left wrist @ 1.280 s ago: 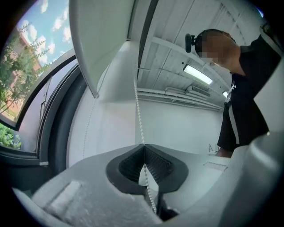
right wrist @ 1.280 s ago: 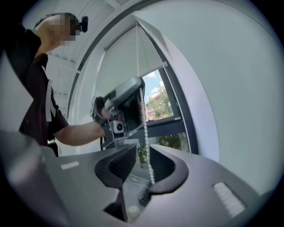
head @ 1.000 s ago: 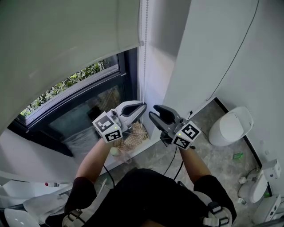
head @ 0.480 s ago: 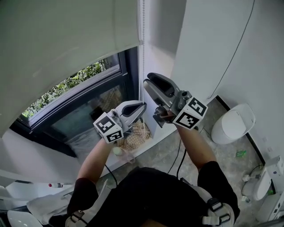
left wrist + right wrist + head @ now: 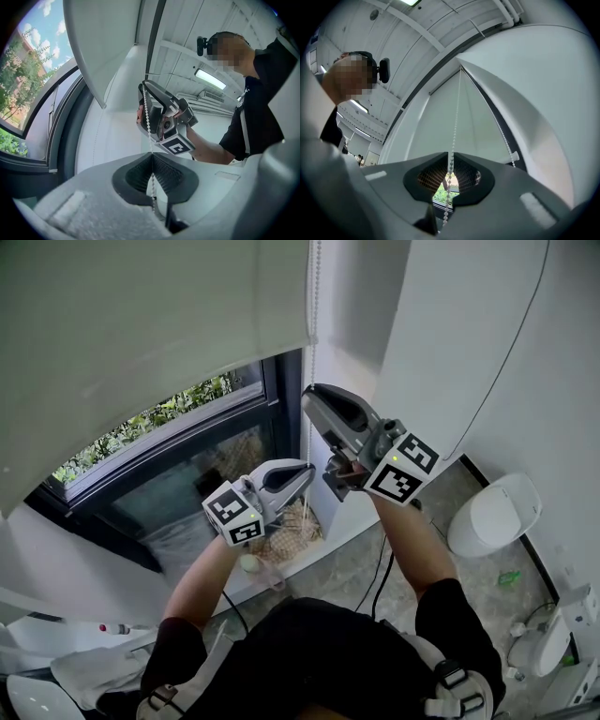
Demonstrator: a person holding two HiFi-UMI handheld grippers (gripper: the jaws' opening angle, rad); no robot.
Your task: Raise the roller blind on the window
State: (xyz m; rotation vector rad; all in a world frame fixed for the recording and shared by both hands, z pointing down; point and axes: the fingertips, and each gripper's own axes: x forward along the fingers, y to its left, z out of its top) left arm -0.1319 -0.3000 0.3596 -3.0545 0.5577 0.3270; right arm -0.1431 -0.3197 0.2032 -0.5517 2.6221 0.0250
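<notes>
roller blind part-raised, more pulls likely | left tongs clenched on bead chain | right tongs just been closing round it, not yet gripping

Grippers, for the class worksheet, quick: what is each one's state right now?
Left gripper: closed on the white beaded pull chain.
Right gripper: open; its jaws have just been closing around that chain, not yet clamped.

Overhead downward; gripper views up chain
</notes>
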